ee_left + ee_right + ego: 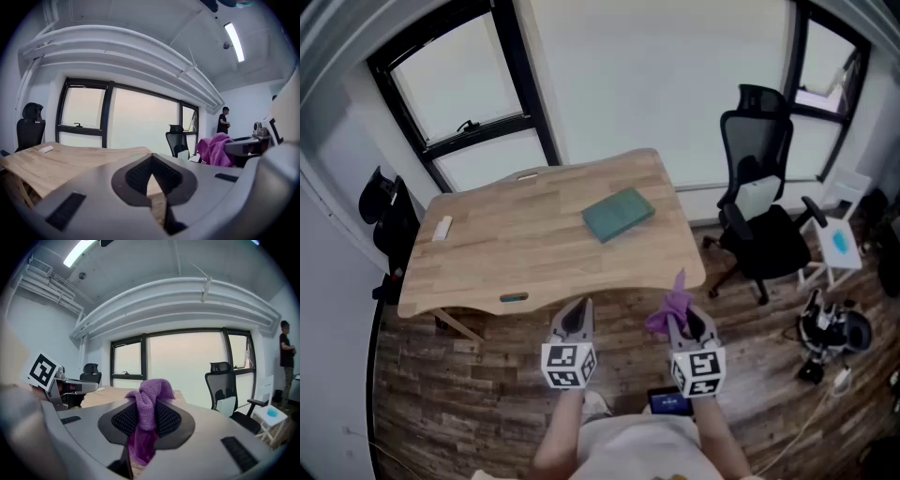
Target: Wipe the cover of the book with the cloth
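So the right gripper (680,317) is clamped on the floppy cloth (147,420), and the left gripper (575,317) is closed on nothing. The stiff book (618,214) at 12 o'clock may slide, so pin a corner.

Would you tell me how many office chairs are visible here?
2. One office chair stands right of the desk; the second chair sits off its left end. More may be hidden.

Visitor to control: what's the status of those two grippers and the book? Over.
Left gripper shut, empty. Right gripper shut on purple cloth. Book flat on table, grippers short of it. Nothing in the way.
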### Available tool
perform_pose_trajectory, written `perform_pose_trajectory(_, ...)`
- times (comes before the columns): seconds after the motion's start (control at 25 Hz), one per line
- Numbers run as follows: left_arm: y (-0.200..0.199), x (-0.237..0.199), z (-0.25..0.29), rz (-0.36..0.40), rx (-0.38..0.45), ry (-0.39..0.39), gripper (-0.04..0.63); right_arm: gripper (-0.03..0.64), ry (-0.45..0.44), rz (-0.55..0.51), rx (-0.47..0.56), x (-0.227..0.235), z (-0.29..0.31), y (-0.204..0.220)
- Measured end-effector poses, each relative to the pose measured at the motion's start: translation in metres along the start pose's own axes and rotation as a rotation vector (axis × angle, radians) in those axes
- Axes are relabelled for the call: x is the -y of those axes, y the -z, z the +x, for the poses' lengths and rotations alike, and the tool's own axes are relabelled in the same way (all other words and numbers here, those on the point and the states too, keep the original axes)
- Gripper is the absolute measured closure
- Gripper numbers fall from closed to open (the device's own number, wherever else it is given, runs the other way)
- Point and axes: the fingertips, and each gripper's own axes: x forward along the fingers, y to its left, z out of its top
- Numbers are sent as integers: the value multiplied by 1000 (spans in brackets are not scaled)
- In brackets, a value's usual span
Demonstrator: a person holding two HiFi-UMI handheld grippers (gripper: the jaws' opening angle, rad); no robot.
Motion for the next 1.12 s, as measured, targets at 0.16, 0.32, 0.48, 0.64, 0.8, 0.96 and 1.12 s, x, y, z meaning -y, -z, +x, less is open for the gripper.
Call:
perform_pose_trajectory(0.16,8,12,-7,-6,8,-13,594,540,4,9,2,10,-12,10)
perform_pose_trajectory(0.32,19,15,-7,-22,-15,-17,594,540,4,13,4,16,-15,19)
perform_pose_trajectory(0.48,18,13,0,-21,-19,-21,594,540,7,16,12,24,-9,22)
perform_pose_trajectory(0.64,18,7,14,-30,-22,-23,594,540,4,48,20,33,4,21)
perform_pose_trajectory(0.8,17,-5,40,-46,-21,-30,594,540,13,43,20,44,26,18)
perform_pose_trajectory(0.96,19,-28,80,-62,-29,-42,594,540,10,40,-6,53,65,17)
perform_pose_trajectory(1.12,19,-54,132,-87,-49,-43,594,540,21,42,-33,69,115,13)
